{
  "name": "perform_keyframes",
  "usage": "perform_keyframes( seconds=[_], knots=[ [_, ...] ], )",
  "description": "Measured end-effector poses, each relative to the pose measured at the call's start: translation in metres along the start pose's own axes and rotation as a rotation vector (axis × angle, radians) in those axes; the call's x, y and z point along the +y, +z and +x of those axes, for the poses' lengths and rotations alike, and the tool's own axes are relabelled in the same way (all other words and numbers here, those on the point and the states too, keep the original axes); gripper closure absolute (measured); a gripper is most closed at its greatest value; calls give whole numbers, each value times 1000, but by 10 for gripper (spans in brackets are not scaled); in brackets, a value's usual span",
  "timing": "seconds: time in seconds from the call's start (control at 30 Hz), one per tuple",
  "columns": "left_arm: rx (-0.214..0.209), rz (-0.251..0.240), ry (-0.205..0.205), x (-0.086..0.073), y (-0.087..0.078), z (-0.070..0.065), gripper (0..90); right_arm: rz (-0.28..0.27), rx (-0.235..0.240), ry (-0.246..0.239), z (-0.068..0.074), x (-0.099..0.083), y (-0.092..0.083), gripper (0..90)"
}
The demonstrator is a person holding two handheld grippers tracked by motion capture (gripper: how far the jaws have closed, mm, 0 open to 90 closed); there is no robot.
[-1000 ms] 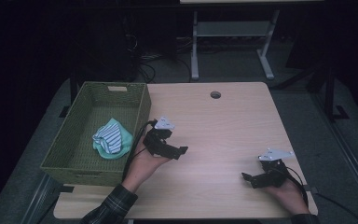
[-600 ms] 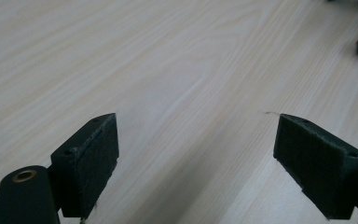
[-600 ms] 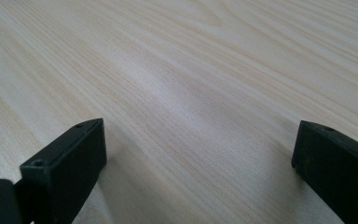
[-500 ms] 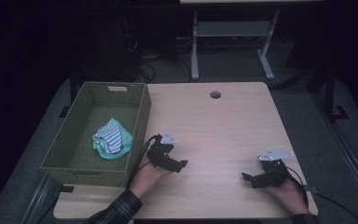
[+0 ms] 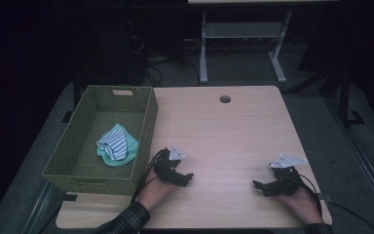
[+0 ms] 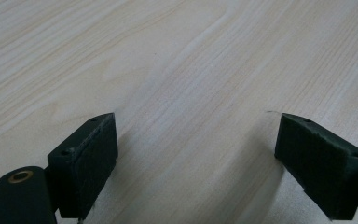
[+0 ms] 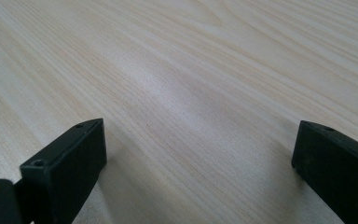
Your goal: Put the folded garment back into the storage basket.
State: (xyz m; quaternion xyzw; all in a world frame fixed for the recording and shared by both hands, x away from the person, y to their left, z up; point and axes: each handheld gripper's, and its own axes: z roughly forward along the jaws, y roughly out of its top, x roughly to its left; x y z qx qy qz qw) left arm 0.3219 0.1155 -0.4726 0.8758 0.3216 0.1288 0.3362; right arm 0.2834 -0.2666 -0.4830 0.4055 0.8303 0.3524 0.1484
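Now both hands rest at the table's near edge — left gripper (image 5: pixel 185 179) and right gripper (image 5: pixel 259 185) spread wide, empty — striped cloth (image 5: pixel 116 145) in the basket (image 5: pixel 146 127) far left; best settle gently.

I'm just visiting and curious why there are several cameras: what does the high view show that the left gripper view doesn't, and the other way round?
The high view alone takes in the woven basket at the table's left edge, the striped cloth lying in it, both hands, the left gripper and the right gripper low over the table, and the floor beyond. The left gripper view alone gives a close look at that gripper's two black pads, wide apart with nothing between them, and the fine wood grain. Both show the pale wooden table.
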Motion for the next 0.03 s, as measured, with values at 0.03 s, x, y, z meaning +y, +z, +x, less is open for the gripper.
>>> perform_keyframes(
  seconds=[0.03],
  knots=[
    [0, -8, 3, -1, 0, 0, 123, 0, 0, 0, 0, 0, 0, 28]
  ],
)
